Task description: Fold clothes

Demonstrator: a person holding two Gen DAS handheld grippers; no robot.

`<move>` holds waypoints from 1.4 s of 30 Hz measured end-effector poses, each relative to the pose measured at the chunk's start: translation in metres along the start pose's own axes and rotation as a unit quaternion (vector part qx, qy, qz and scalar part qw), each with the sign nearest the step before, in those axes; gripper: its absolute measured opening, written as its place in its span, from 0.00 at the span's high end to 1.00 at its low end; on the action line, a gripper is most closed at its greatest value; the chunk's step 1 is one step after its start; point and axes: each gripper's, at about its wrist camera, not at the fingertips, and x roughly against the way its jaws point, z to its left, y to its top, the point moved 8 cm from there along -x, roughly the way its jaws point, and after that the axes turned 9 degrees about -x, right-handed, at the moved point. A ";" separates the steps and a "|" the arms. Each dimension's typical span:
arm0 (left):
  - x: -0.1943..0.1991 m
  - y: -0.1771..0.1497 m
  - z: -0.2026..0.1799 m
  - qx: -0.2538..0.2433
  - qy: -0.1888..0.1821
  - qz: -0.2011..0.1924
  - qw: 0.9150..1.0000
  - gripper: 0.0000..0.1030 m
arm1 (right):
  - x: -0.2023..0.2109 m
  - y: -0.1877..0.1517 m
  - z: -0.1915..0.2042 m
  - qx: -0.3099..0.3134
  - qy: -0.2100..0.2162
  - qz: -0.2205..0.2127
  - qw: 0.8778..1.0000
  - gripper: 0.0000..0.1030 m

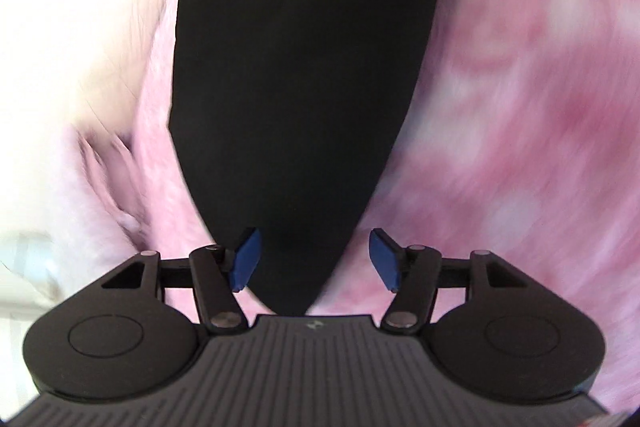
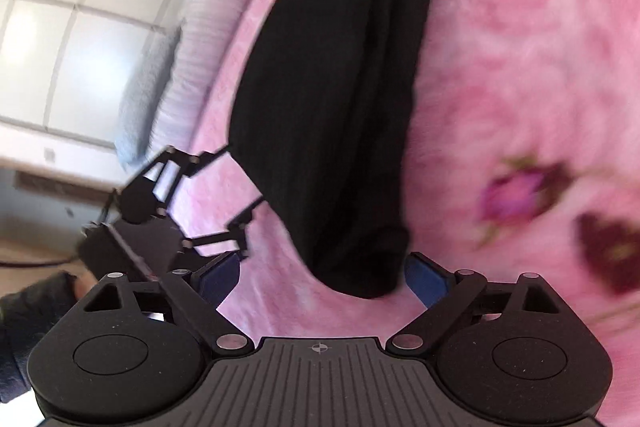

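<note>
A black garment [image 1: 296,87] lies on a pink floral blanket [image 1: 520,87], folded into a long narrow shape. In the left wrist view my left gripper [image 1: 314,259] is open, its blue pads either side of the garment's near tip. In the right wrist view the garment [image 2: 332,107] runs away from me, its rounded near end between my open right gripper's [image 2: 320,275] blue pads. My left gripper [image 2: 224,187] also shows there at the left, open, its fingers at the garment's left edge.
The pink blanket [image 2: 520,67] covers the bed. A pale striped pillow [image 2: 200,27] lies at the bed's left side. White cabinet doors [image 2: 80,27] stand beyond it. A dark-sleeved hand [image 2: 36,303] holds the left gripper.
</note>
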 end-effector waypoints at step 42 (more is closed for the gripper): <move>0.054 0.252 0.161 0.280 -0.173 -0.011 0.944 0.62 | 0.278 0.219 -0.105 -0.038 -0.103 -0.092 0.990 0.22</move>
